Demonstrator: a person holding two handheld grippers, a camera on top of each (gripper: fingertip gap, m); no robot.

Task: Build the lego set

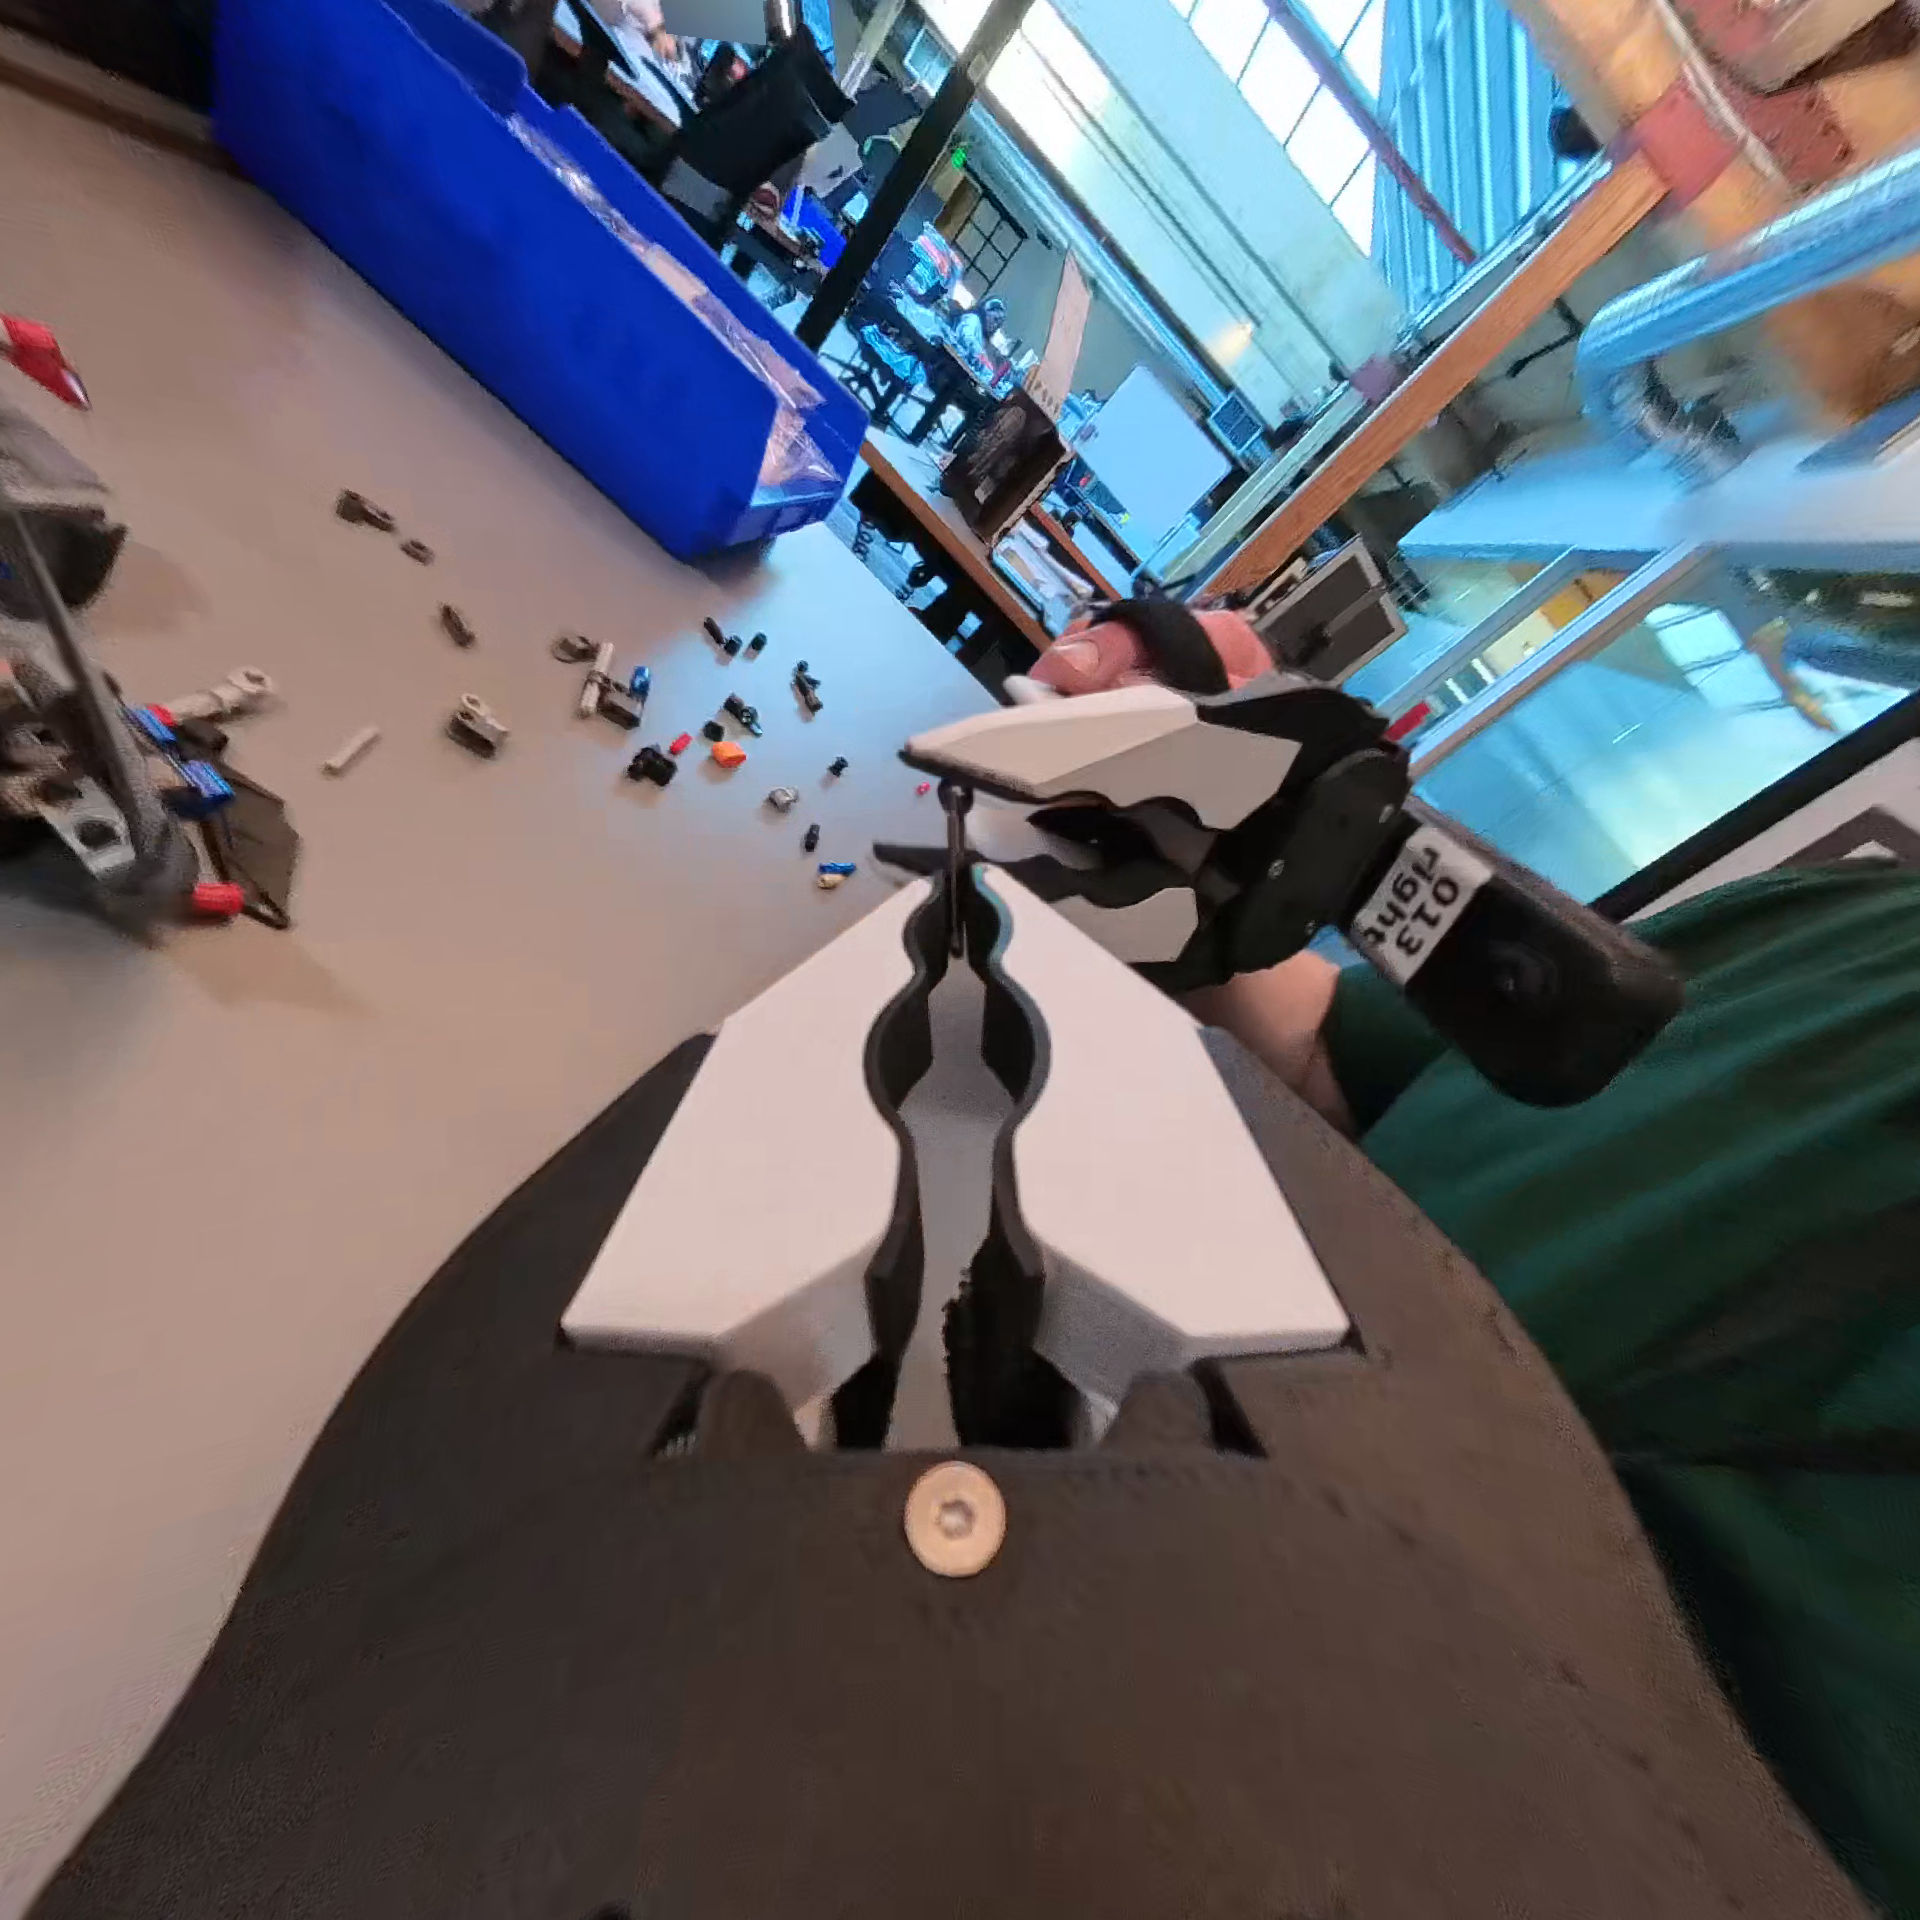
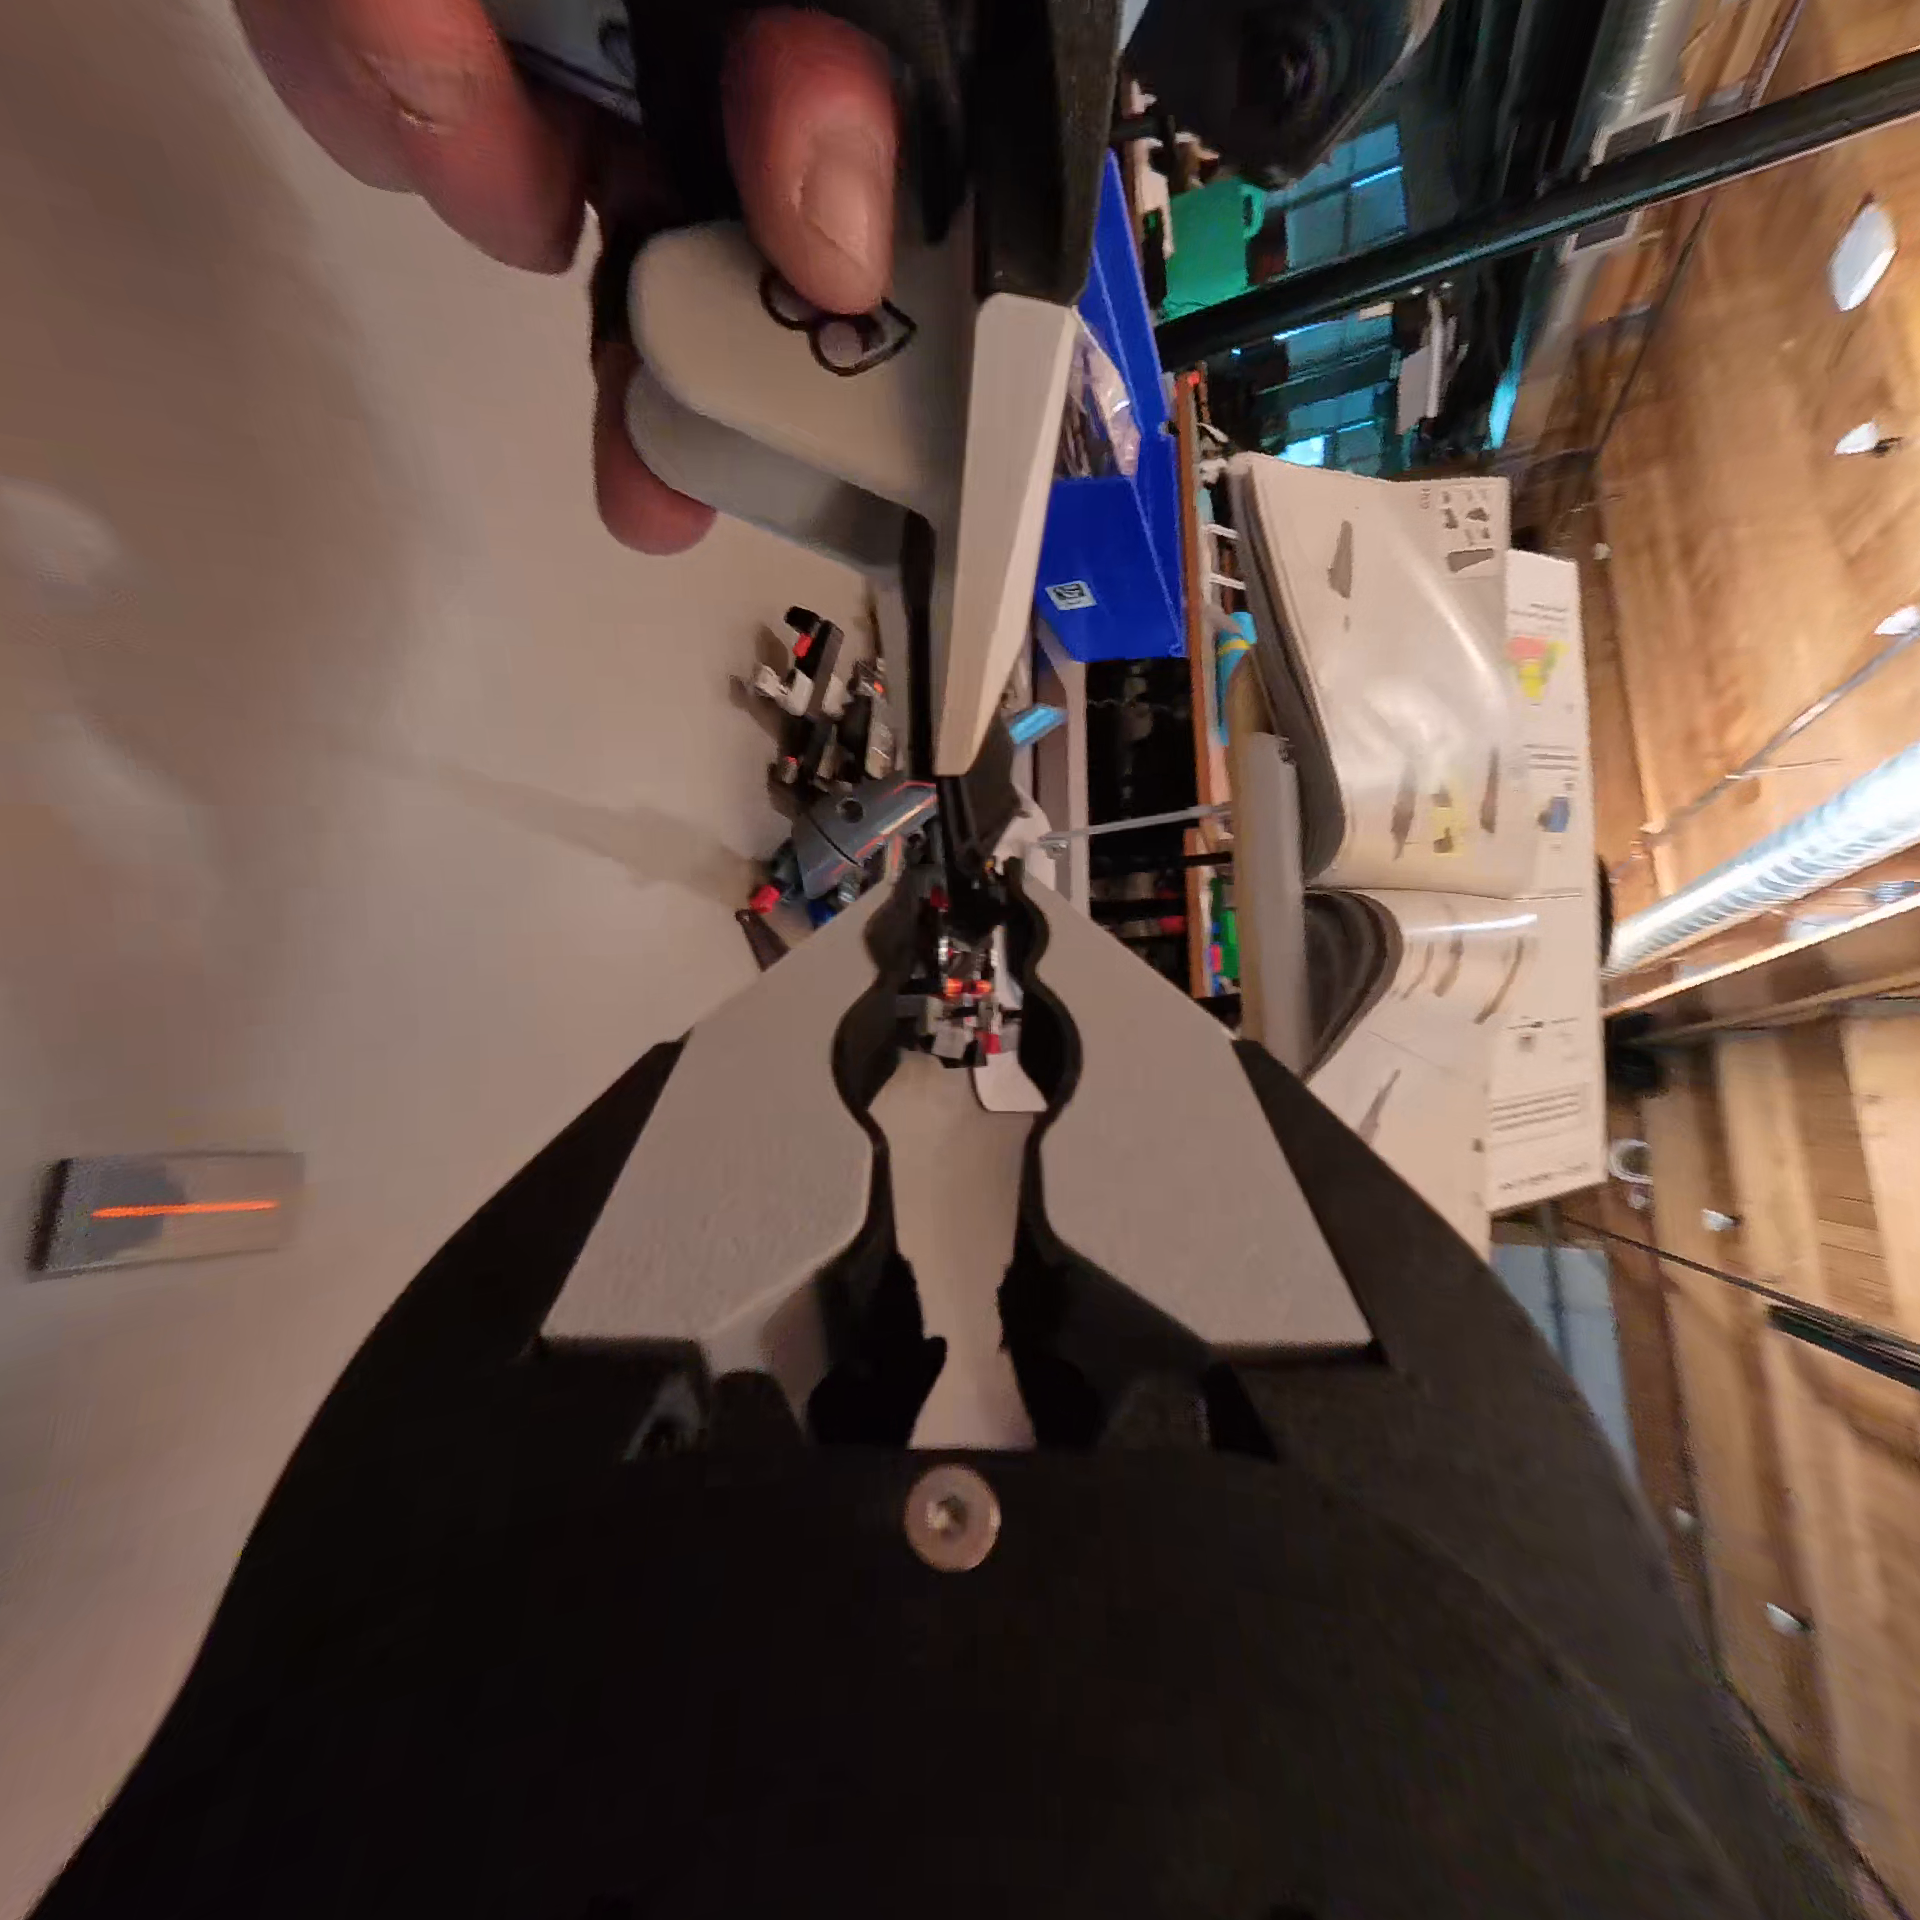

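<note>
A thin black lego piece [image 1: 955,871] spans between the tips of both grippers, above the table. My left gripper [image 1: 956,896] is shut on its near end. My right gripper [image 1: 914,805] comes in from the right, held by a hand, and its tips close on the far end. In the right wrist view, my right gripper [image 2: 961,891] is nearly closed around the black piece [image 2: 961,831], and the left gripper [image 2: 954,774] reaches down from above. The partly built grey and black lego model [image 2: 847,826] lies on the table behind; it also shows in the left wrist view [image 1: 83,790].
Several small loose lego parts [image 1: 665,717] are scattered on the grey table [image 1: 364,1143]. A blue bin [image 1: 520,260] stands at the far edge. An open instruction booklet [image 2: 1392,727] stands to the right. A flat grey part with an orange stripe [image 2: 166,1210] lies apart. The tips of both grippers are at nearly the same place.
</note>
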